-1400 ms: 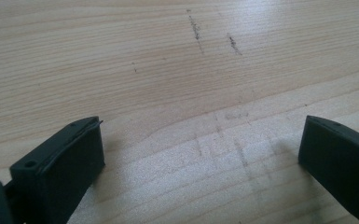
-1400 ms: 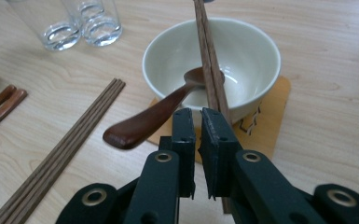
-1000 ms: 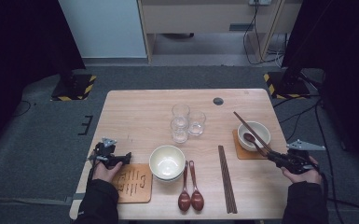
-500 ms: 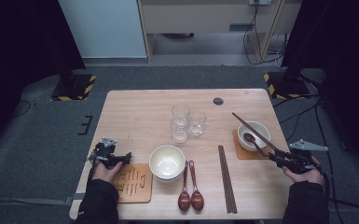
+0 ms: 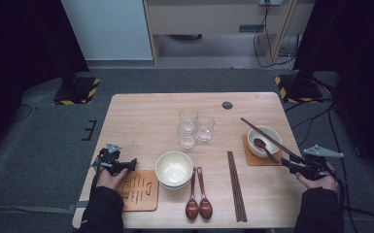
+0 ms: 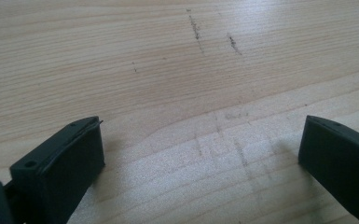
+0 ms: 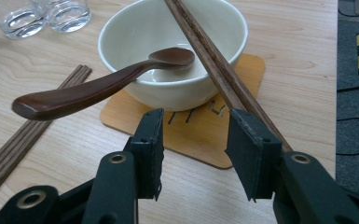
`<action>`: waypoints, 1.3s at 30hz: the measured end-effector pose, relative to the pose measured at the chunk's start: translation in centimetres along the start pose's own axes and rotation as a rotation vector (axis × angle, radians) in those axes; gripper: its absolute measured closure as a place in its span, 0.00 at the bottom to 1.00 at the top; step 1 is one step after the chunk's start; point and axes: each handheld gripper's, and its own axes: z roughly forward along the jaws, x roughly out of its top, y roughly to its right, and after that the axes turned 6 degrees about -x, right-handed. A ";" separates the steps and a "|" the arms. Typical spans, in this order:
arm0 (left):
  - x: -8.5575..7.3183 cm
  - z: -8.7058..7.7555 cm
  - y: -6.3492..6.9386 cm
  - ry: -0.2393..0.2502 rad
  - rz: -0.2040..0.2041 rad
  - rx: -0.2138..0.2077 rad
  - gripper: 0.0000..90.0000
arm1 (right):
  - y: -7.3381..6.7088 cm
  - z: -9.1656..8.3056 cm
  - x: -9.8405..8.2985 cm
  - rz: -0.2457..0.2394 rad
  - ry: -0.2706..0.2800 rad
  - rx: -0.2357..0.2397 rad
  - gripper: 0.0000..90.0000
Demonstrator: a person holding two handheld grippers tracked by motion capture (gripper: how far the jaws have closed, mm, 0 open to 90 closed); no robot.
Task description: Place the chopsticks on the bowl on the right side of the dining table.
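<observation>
Right gripper: jaws part-open, just been widening, nothing between the pads. Chopsticks lie across the bowl rim, long axis running from the far rim down past the right-hand jaw, outside the gap. Bowl sits on its coaster, worktop's right side. Left gripper, jaws wide and empty, is well apart.

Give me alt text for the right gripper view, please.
The right tool has just been opening, nothing between its jaws, in front of a white bowl on a wooden coaster. A brown spoon and chopsticks rest in the bowl.
</observation>
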 end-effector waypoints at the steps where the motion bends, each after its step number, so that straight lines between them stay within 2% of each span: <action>1: 0.0 0.0 0.0 0.000 0.000 0.000 0.00 | 0.1 0.0 0.0 -0.004 0.001 -0.002 0.62; 12: 0.0 0.0 0.0 0.000 0.000 0.000 0.00 | 0.1 -0.1 0.2 -0.005 0.018 0.000 0.62; 22: 0.0 0.0 0.0 0.000 0.000 0.000 0.00 | -0.3 -0.3 1.8 0.040 0.107 0.008 0.60; 30: 0.0 0.0 0.0 0.000 0.000 0.000 0.00 | -0.7 0.3 2.9 0.033 0.149 0.000 0.57; 33: 0.0 0.0 0.0 0.000 0.000 0.000 0.00 | -0.8 0.7 3.4 0.055 0.171 -0.003 0.55; 39: 0.0 0.0 0.0 0.000 0.000 0.000 0.00 | -1.0 1.7 4.4 0.057 0.171 -0.012 0.52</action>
